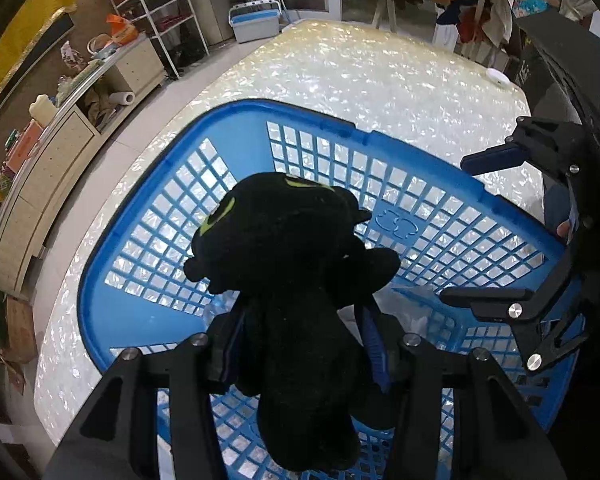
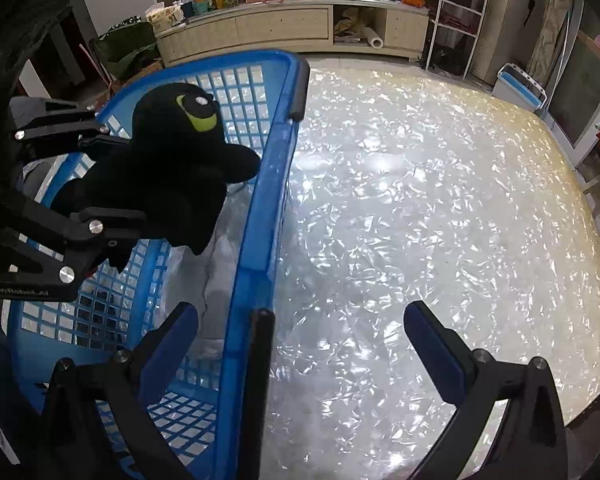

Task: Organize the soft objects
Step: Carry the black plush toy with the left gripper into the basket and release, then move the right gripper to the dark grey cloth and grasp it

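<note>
Pearly table (image 2: 420, 200) | blue basket (image 2: 256, 216) | left tool (image 1: 300, 344) grips black plush (image 1: 292, 264) | right tool (image 2: 300, 344) spread, empty

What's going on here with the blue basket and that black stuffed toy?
A person with a gripper in each hand is sorting soft things. The left gripper clamps a black plush toy and holds it over the blue basket, which already holds something pale. The right gripper is open and empty, straddling the basket's rim on the shiny table.

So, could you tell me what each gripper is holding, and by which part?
The left gripper clamps the black plush toy around its body; the right gripper is open and holds nothing.
</note>
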A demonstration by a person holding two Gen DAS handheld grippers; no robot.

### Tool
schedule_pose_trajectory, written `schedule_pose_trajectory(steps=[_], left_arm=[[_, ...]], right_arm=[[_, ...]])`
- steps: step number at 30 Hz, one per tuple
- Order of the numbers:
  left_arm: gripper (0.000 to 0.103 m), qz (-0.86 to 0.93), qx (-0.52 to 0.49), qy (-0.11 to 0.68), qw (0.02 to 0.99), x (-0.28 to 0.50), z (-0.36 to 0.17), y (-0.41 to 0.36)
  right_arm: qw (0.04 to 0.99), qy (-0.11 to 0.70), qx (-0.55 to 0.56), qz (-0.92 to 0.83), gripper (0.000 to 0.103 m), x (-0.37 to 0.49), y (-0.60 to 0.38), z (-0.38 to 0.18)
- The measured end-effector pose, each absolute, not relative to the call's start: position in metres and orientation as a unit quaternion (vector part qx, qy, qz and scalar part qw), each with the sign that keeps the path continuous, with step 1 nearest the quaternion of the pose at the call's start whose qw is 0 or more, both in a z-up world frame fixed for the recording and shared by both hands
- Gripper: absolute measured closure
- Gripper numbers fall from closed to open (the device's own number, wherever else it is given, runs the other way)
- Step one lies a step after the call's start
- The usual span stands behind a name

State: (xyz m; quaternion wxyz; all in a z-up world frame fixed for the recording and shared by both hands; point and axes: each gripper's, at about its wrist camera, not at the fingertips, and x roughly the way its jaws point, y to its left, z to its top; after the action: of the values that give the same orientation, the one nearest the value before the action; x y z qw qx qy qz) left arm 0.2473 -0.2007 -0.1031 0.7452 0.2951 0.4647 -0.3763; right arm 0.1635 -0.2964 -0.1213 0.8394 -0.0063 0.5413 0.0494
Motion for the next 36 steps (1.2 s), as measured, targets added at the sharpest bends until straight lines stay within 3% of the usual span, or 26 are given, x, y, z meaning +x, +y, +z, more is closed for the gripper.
schedule_pose_trajectory(steps=[8, 11, 16, 26, 31, 34, 36], left_arm=[[0.051, -0.374, 0.304, 0.476, 0.735, 0.253, -0.111, -0.204], [0.045, -0.376, 0.302, 0.476, 0.735, 0.254, -0.110, -0.204], [0.026, -0.369, 0.297, 0.476, 0.741, 0.256, -0.109, -0.205], [0.020, -0.335, 0.304, 0.443, 0.774, 0.234, -0.077, -0.194], [0.011, -0.299, 0.293, 0.432, 0.799, 0.214, -0.060, -0.181], [0.000, -0.282, 0.276, 0.429, 0.812, 0.199, -0.050, -0.169], [0.000, -0.269, 0.265, 0.426, 0.822, 0.196, -0.043, -0.161]], right_arm=[[0.839, 0.542, 0.007, 0.050, 0.000, 0.164, -0.304, -0.124], [0.839, 0.541, 0.010, 0.050, 0.000, 0.164, -0.305, -0.124], [0.841, 0.539, 0.015, 0.048, 0.000, 0.162, -0.301, -0.122], [0.848, 0.527, 0.023, 0.046, 0.000, 0.146, -0.298, -0.105], [0.855, 0.516, 0.025, 0.048, 0.000, 0.134, -0.295, -0.094], [0.858, 0.510, 0.025, 0.051, 0.000, 0.131, -0.291, -0.089], [0.862, 0.504, 0.023, 0.053, 0.000, 0.126, -0.288, -0.084]])
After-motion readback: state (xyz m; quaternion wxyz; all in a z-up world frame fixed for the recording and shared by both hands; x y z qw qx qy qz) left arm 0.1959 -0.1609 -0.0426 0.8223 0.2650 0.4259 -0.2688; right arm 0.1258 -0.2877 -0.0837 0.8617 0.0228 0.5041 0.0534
